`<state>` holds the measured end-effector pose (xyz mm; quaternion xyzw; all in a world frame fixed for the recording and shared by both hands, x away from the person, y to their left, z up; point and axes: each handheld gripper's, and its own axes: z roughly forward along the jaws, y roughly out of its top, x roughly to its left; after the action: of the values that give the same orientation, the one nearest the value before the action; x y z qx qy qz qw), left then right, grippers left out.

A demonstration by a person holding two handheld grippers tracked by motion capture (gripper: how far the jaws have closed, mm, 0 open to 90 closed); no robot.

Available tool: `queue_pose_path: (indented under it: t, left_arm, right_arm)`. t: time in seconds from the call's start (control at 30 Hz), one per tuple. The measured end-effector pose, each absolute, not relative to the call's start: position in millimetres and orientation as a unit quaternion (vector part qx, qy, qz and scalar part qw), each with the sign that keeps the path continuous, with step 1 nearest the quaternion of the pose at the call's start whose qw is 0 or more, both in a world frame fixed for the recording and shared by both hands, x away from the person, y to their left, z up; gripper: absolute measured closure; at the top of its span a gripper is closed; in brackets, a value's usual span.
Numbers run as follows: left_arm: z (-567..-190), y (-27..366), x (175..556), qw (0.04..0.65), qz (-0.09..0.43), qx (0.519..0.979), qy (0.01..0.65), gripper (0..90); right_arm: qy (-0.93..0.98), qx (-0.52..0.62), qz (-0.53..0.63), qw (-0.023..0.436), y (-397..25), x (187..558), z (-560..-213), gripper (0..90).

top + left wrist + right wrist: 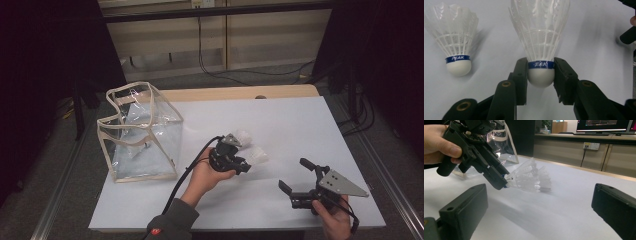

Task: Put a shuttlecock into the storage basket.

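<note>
The left tongs (540,75) are clamped on the round white cork base of a white feathered shuttlecock with a blue band (540,37); in the left gripper view one black jaw presses each side of the cork and the feather skirt points away from the camera. In the high view the left tongs (243,166) sit near the middle of the white desk (300,125), held from below by the person's left hand (207,175), and the held shuttlecock (258,156) pokes out toward the right. The right gripper view shows it (529,178) tilted, its feathers low over the desk top.

A second white feathered shuttlecock with a blue band (455,42) lies on the desk just beside the held one, apart from it; in the high view it (243,136) lies just behind the left tongs.

The right tongs (297,177) are spread wide with nothing between them, held by the right hand (334,217) near the front right of the desk, well apart from the shuttlecocks.

A clear plastic bag with beige trim (140,132) stands at the desk's left side, its top open
</note>
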<state>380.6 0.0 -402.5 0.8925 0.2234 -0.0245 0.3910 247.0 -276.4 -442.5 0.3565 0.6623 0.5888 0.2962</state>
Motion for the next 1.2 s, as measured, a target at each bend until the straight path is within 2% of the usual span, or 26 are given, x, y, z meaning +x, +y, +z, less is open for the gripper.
queue_pose_path:
  t: [1.2]
  left_arm:
    - [-373,32,383,0.39,-0.009,0.889,0.238,65.6]
  right_arm:
    - [0.665,0.358,0.583,0.3,-275,251,-443,0.5]
